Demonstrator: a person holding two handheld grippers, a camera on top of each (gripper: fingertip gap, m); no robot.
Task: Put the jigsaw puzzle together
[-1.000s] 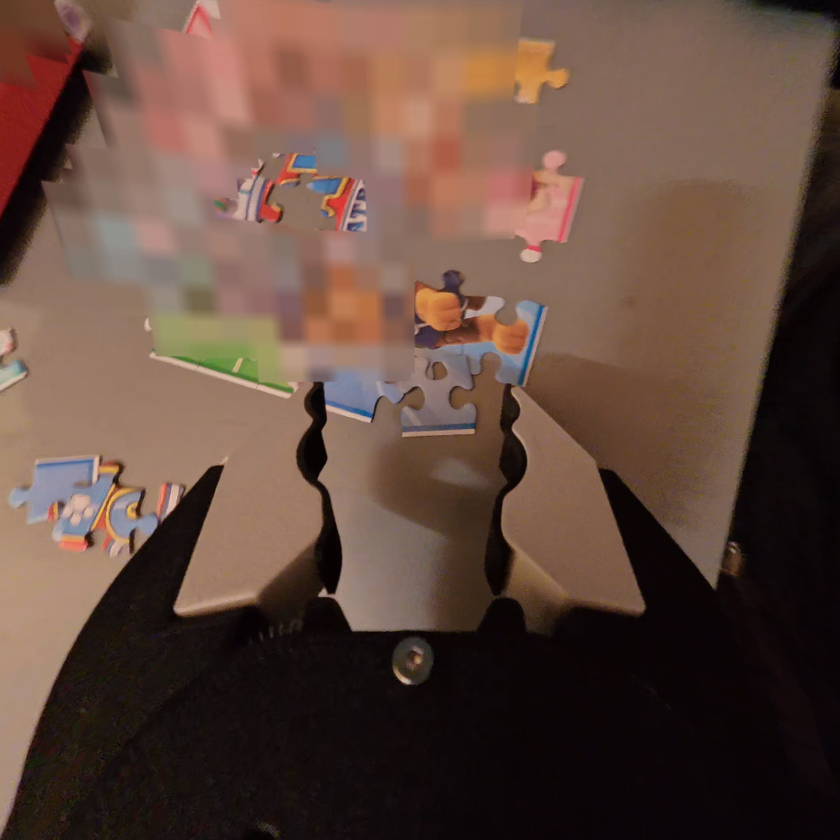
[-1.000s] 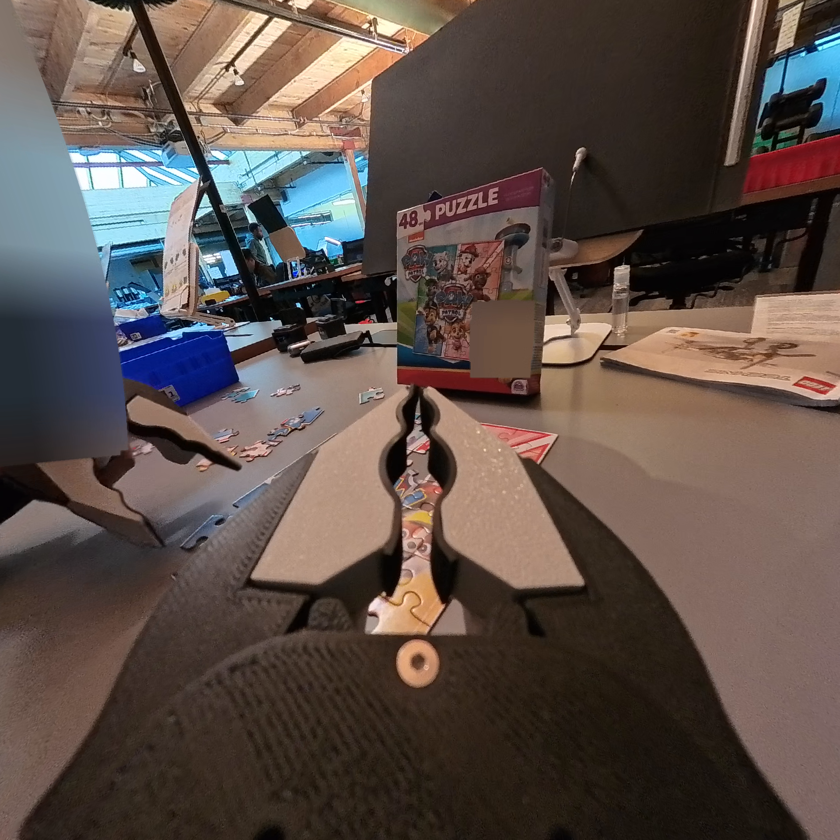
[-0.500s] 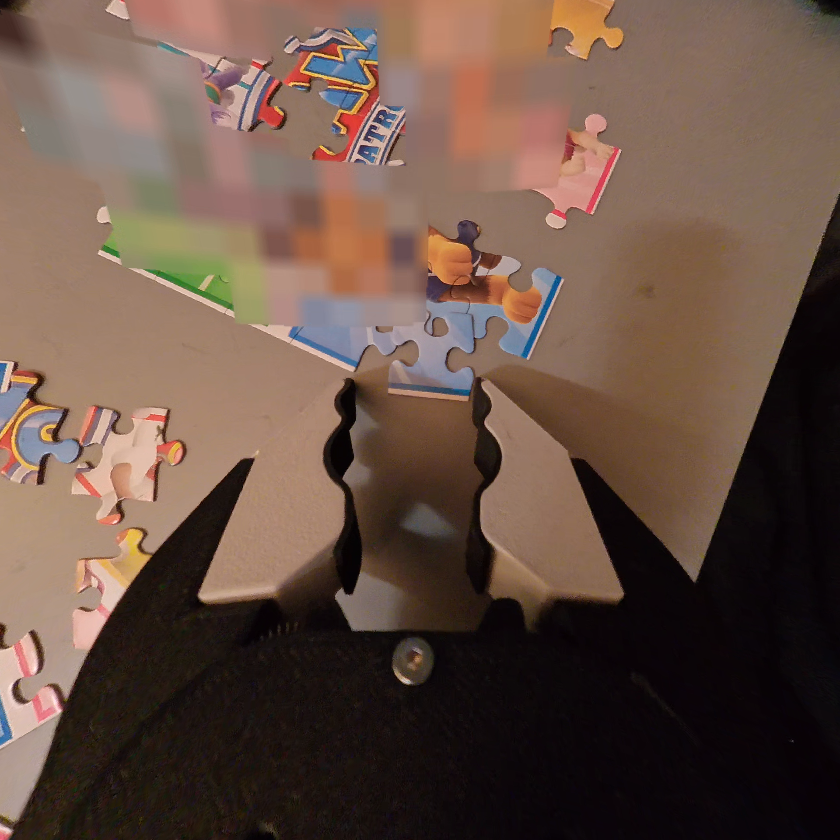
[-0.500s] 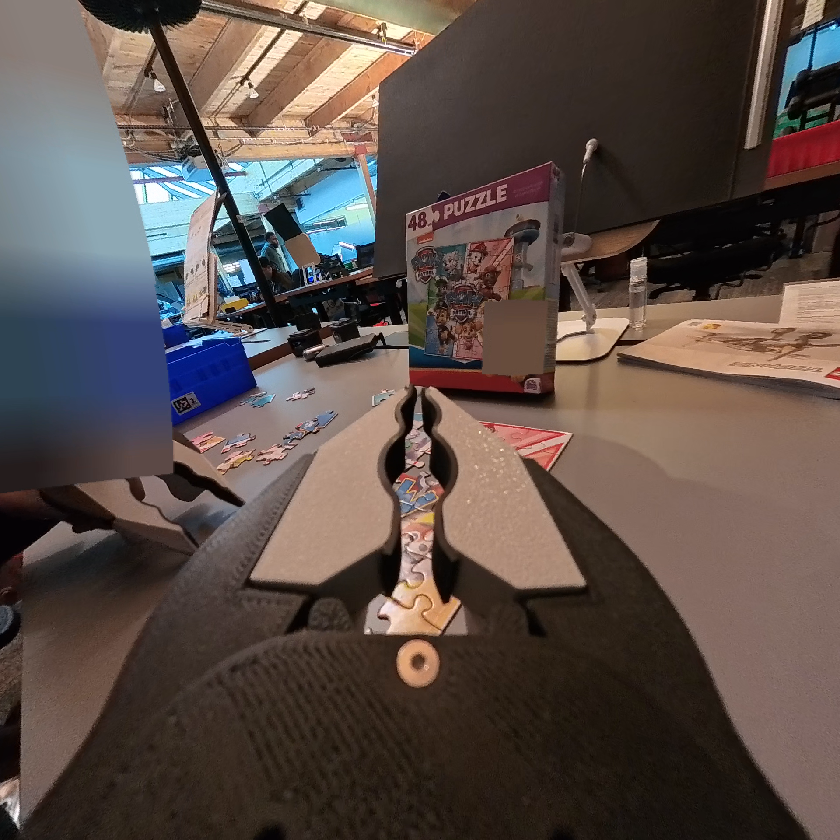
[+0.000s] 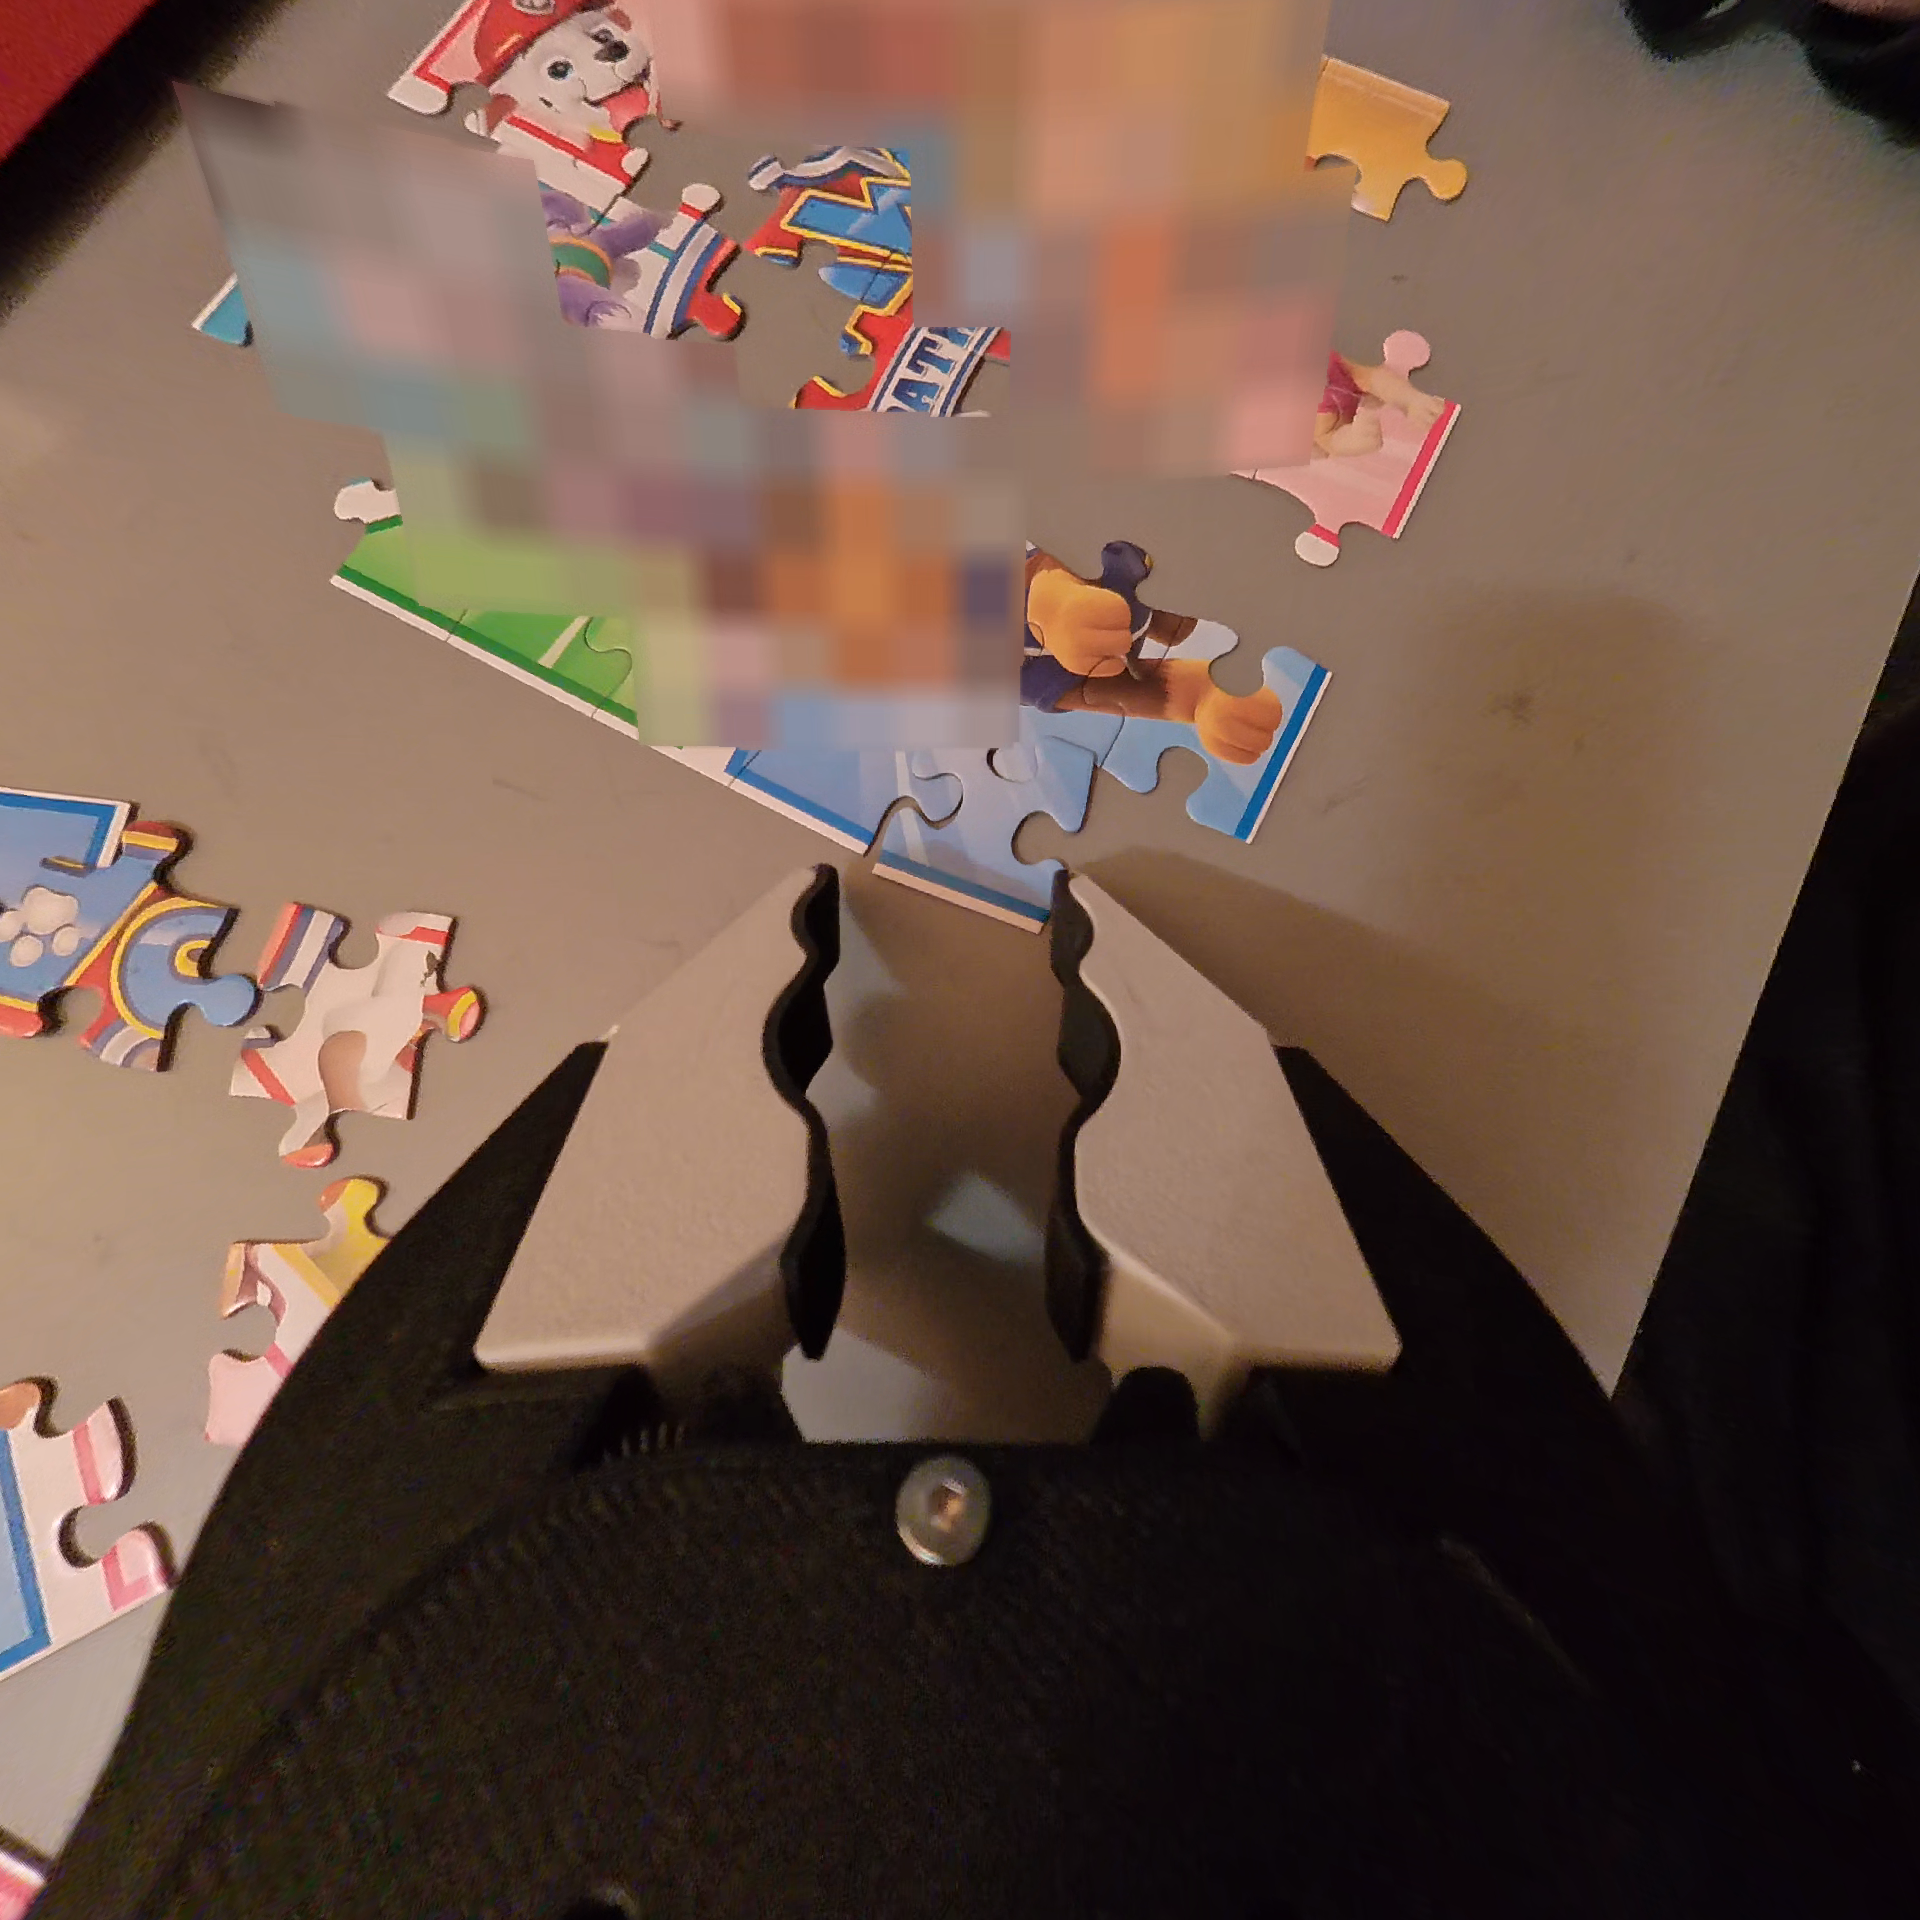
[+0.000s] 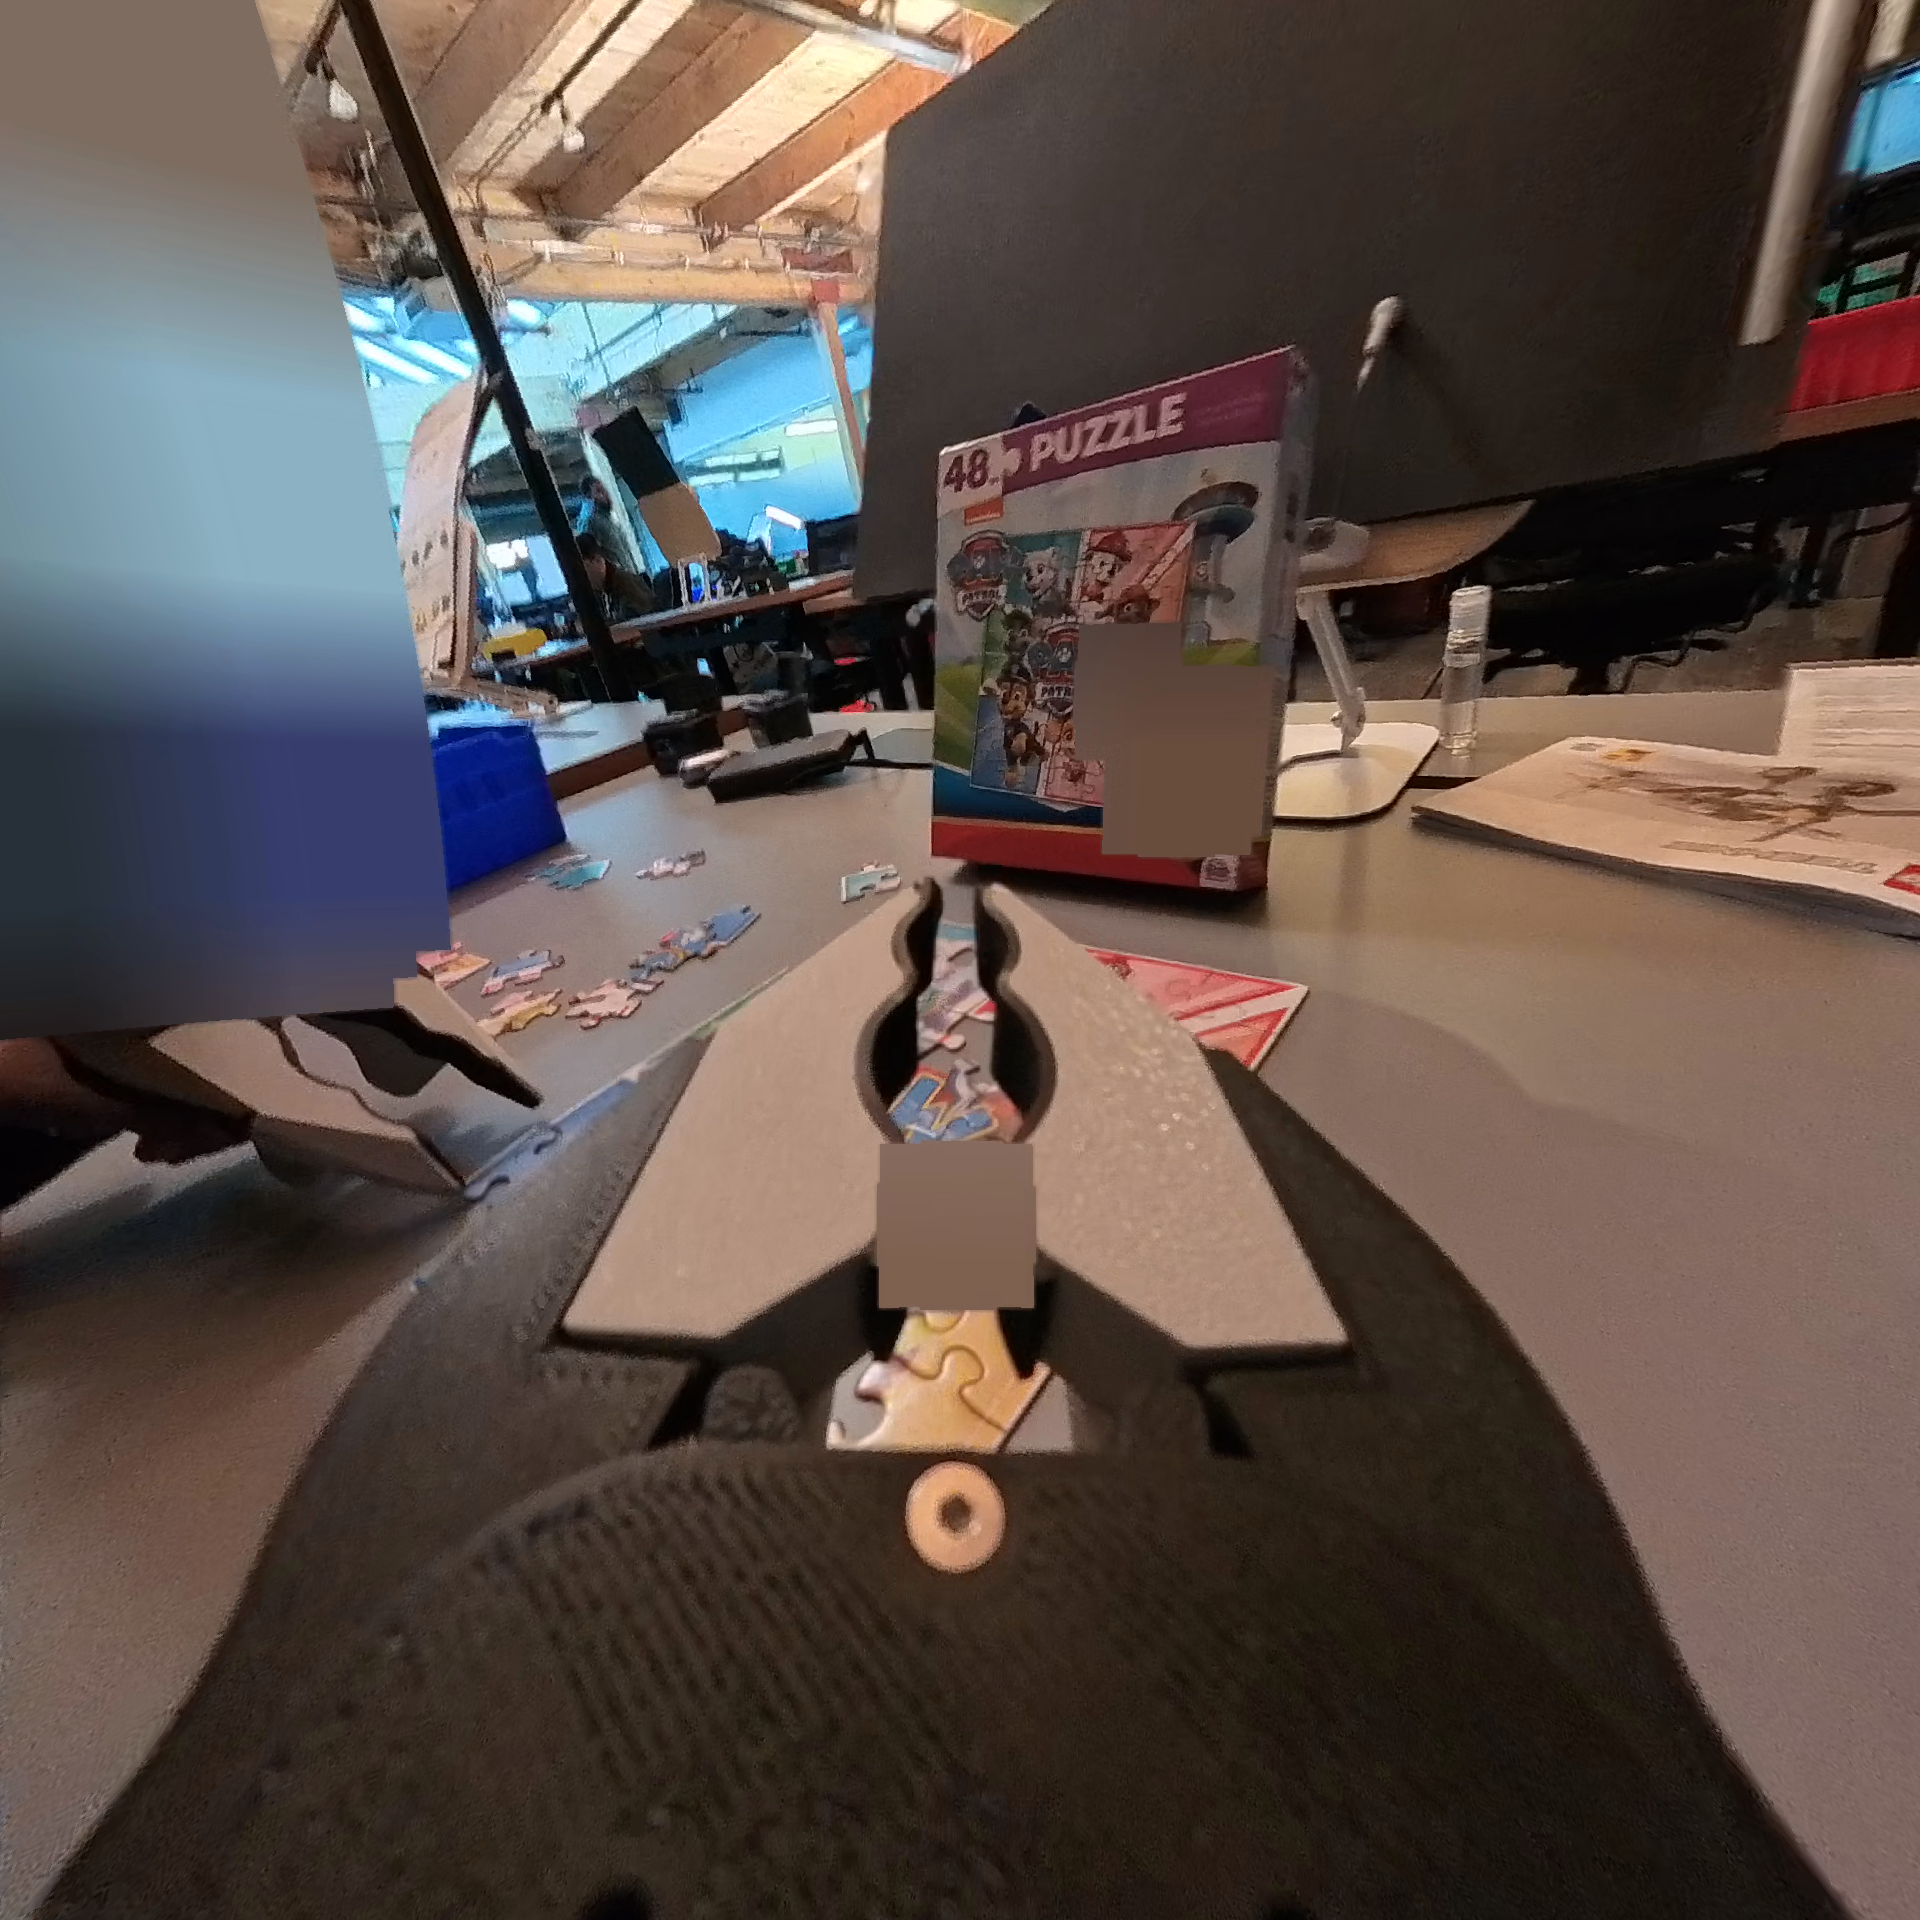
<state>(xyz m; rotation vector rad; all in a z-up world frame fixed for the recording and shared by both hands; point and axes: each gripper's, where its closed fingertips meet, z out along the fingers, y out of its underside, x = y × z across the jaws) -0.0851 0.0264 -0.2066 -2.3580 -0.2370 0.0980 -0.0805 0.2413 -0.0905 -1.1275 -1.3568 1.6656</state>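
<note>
A grey tabletop (image 5: 1558, 520) carries a part-built puzzle (image 5: 810, 769) and loose pieces (image 5: 353, 1029). A puzzle box (image 6: 1112, 644) stands upright beyond the right tongs (image 6: 958, 904), whose tips sit almost together with a thin slit between them, gripping nothing, above the puzzle. The left tongs (image 5: 940, 894) stand apart, unclamped, low over the tabletop, one tip right at the corner of a light blue edge piece (image 5: 977, 842) at the puzzle's border.
</note>
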